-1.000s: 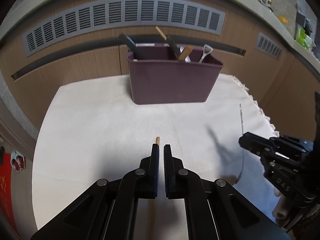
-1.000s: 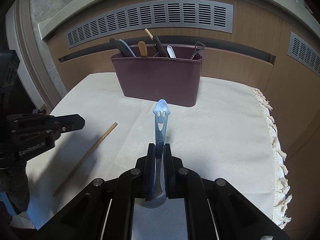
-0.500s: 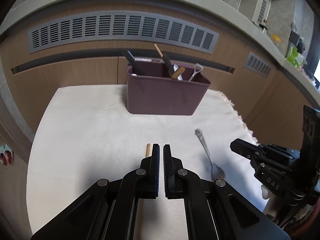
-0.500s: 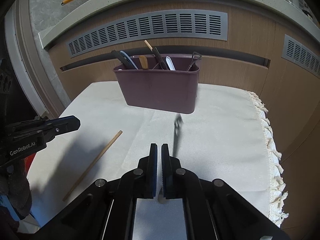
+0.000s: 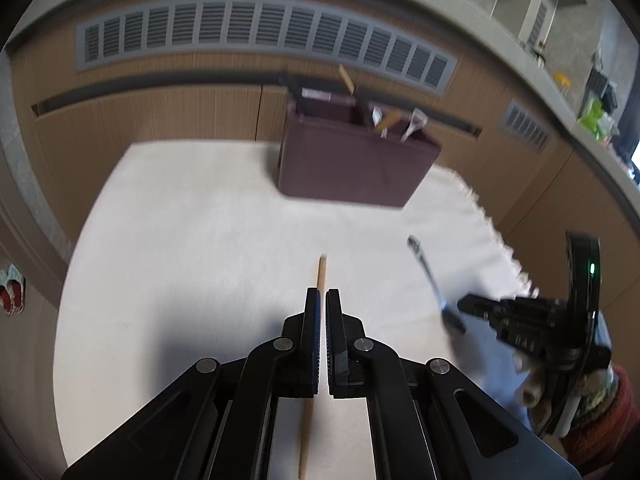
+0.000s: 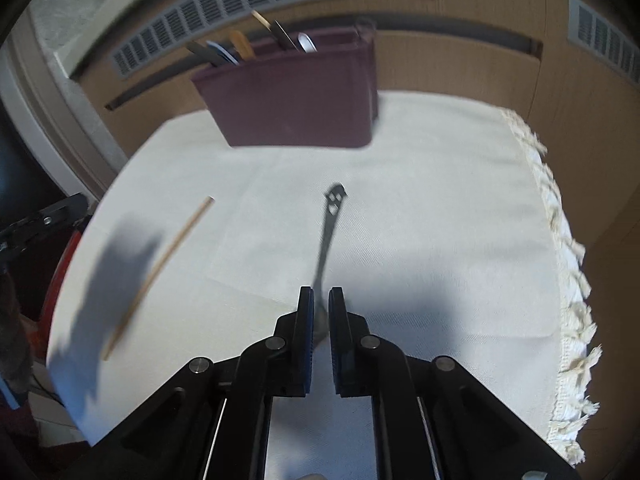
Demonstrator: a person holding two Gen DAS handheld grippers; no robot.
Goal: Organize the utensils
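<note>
1. Two black two-finger grippers are in view above a table covered with a cream woven cloth [image 6: 420, 208] that has a tasselled fringe along its right edge.
2. Left gripper [image 5: 323, 300]: fingers drawn together with only a slit between them, nothing clamped. It hangs over the near part of the cloth, directly above the chopstick.
3. Thin wooden chopstick [image 5: 316, 344]: lies flat on the cloth, running from the near edge toward the middle, its far tip showing just past the left gripper's fingertips. In the right wrist view it lies diagonally near the cloth's left edge [image 6: 160, 268].
4. Right gripper [image 6: 321, 300]: fingers parted by a narrow gap and clasping nothing. It sits low over the spoon's bowl end. In the left wrist view it shows at the right edge [image 5: 520, 320], blurred.
5. Slim metal spoon with a smiley-face cut-out in its handle end [image 6: 329, 232]: lies flat near the middle of the cloth, handle toward the bin, bowl end between the right gripper's fingers without visible contact.
6. Maroon rectangular plastic bin [image 6: 296, 100]: stands upright at the far edge of the cloth, well apart from both loose pieces.
7. Several utensils [image 6: 256, 44] stand in the bin, handles above the rim: dark, wooden and metal ones, too blurred to identify.
</note>
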